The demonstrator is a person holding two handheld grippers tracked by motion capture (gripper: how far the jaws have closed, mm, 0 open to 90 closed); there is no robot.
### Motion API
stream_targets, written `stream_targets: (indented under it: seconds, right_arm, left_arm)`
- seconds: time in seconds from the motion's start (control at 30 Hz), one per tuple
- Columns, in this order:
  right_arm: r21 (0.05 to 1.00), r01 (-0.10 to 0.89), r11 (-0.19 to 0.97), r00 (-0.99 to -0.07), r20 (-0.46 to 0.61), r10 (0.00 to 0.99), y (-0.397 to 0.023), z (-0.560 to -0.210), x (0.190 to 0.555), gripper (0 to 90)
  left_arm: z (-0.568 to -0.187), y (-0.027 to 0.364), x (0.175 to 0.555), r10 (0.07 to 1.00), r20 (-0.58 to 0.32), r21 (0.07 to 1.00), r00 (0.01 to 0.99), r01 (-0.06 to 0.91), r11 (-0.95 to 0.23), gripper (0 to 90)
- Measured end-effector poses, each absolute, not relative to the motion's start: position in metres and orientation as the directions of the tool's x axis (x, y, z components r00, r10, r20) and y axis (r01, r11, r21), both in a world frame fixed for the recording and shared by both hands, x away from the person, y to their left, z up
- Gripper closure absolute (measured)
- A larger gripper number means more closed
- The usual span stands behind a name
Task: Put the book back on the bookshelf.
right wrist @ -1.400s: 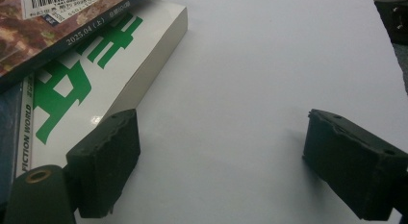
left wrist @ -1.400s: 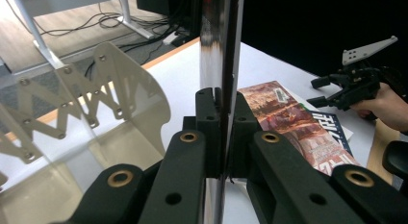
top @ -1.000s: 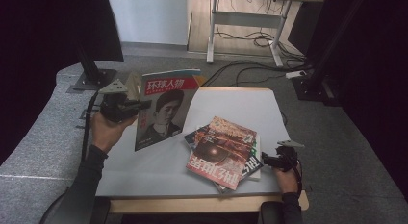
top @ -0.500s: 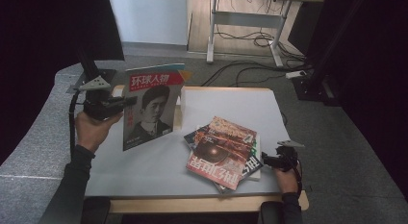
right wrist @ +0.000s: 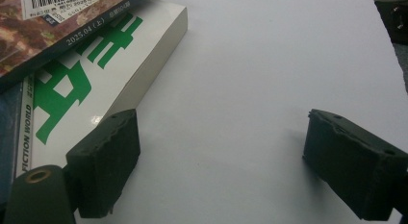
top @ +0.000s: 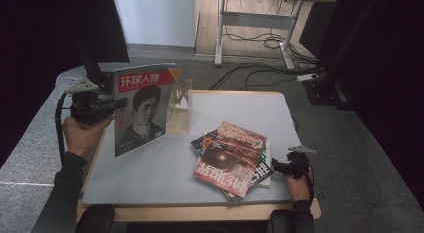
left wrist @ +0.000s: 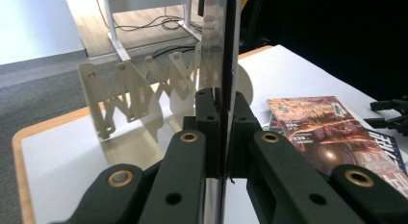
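The left gripper (top: 107,107), jaws clamped on the portrait magazine's (top: 142,110) edge, holds it upright above the table's (top: 150,178) left edge, apparently bound for the folding rack (top: 180,110), while the right gripper (top: 280,168) rests, jaws apart, beside the magazine stack (top: 232,158).

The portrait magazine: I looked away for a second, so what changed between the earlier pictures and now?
The left gripper, jaws shut on the upright red-titled portrait magazine, carried it leftward in the high view, clear of the pale folding rack that it earlier hid. The right gripper stayed open beside the untouched stack of magazines on the white table.
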State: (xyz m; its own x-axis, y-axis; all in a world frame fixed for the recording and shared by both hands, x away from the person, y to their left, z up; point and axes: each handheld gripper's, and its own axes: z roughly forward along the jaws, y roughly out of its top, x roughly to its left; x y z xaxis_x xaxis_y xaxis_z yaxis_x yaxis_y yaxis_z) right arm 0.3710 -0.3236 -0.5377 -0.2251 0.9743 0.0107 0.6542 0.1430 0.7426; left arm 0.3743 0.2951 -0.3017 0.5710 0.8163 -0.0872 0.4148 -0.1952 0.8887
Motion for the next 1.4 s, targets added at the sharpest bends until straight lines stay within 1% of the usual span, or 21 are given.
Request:
stream_targets:
  seconds: [0.33, 0.7, 1.03, 1.4]
  right_arm:
    - [0.743, 0.654, 0.143, -0.225, 0.011, 0.974, -0.324, -0.538, 0.371, 12.2]
    - [0.743, 0.654, 0.143, -0.225, 0.011, 0.974, -0.324, -0.538, 0.371, 12.2]
    - [0.743, 0.654, 0.143, -0.225, 0.011, 0.974, -0.324, -0.538, 0.371, 12.2]
    - [0.743, 0.654, 0.142, -0.225, 0.012, 0.974, -0.324, -0.538, 0.371, 12.2]
  left_arm:
    - [-0.302, 0.31, 0.374, 0.847, -0.09, 0.891, 0.524, 0.423, -0.167, 87.0]
    - [-0.306, 0.323, 0.383, 0.882, -0.1, 0.891, 0.461, 0.436, -0.126, 87.0]
    - [-0.312, 0.324, 0.397, 0.901, -0.104, 0.891, 0.421, 0.441, -0.104, 87.0]
    - [-0.322, 0.314, 0.419, 0.914, -0.104, 0.903, 0.392, 0.422, -0.079, 87.0]
